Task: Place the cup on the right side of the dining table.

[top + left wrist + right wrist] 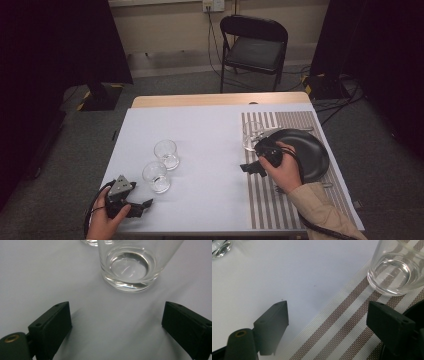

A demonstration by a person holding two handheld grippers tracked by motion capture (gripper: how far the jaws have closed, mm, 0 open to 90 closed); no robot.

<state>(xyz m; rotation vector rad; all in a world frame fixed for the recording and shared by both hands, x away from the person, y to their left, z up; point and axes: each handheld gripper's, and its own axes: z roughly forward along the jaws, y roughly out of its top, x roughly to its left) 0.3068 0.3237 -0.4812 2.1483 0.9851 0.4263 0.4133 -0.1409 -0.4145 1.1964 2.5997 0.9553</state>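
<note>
Resting near the counter's front left corner, the left gripper point(142, 206) gapes wide and empty, just short of a glass point(156, 176). Right gripper point(248, 168), also wide open and empty, hovers beside another glass point(251, 135) on the striped mat point(295, 200) along the right edge.

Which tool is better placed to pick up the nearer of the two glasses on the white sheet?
Left. The left tool is open just below the nearer glass, which stands ahead of its jaws in the left gripper view. The right tool is over by the striped placemat, near another glass.
</note>
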